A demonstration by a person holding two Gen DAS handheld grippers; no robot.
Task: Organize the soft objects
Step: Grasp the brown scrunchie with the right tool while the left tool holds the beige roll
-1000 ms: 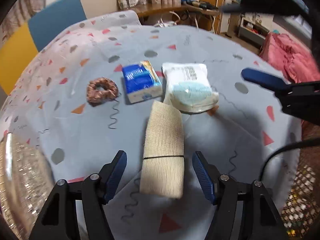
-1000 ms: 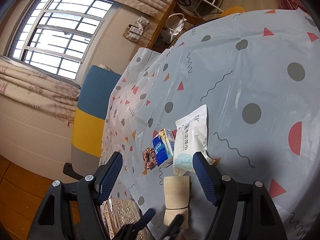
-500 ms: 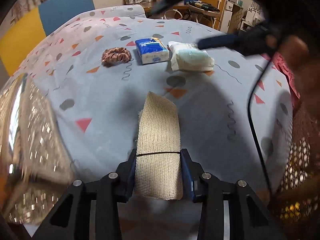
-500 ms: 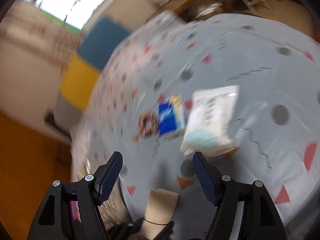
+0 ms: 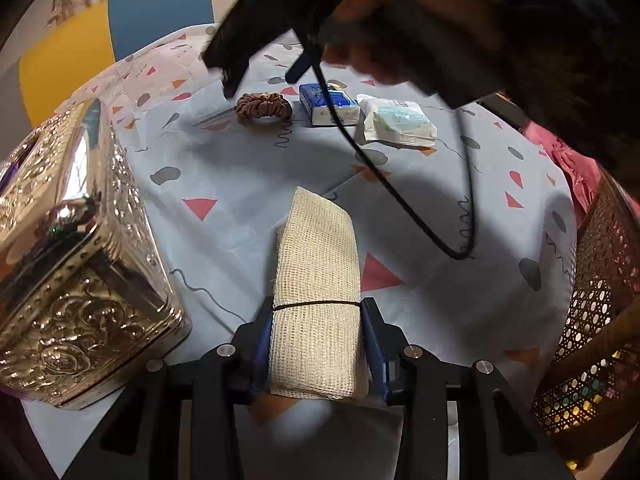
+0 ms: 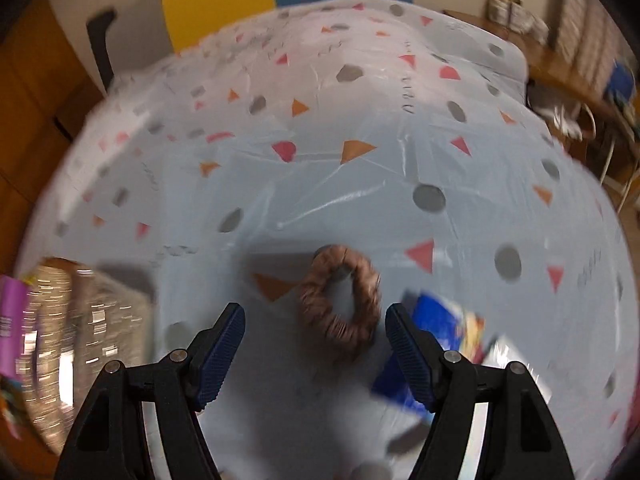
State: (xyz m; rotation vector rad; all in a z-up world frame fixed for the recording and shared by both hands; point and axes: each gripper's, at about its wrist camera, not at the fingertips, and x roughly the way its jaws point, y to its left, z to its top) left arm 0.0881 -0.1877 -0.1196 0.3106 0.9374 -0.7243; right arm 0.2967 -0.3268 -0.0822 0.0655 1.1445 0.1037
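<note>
My left gripper (image 5: pixel 316 320) is shut on a beige gauze roll (image 5: pixel 316 264) bound by a black band, held just over the patterned tablecloth (image 5: pixel 440 300). A golden embossed box (image 5: pixel 72 272) stands close on its left. Farther back lie a brown scrunchie (image 5: pixel 262 105), a blue tissue pack (image 5: pixel 328 106) and a white wipes pack (image 5: pixel 400 124). My right gripper (image 6: pixel 316 320) hangs open above the scrunchie (image 6: pixel 340 300), which shows between its fingers, nearer the right one. The tissue pack (image 6: pixel 432 320) is just to the right, blurred.
A hand (image 5: pixel 384 40) with the right gripper and its black cable (image 5: pixel 420 220) crosses the top of the left wrist view. A wicker chair (image 5: pixel 592 320) stands at the table's right edge. A blue and yellow chair (image 5: pixel 120 28) is behind the table. The golden box (image 6: pixel 80 340) appears at lower left.
The left gripper closed on the gauze roll and carried it back toward the golden box. The right gripper rolled and swung across the table to above the scrunchie.
</note>
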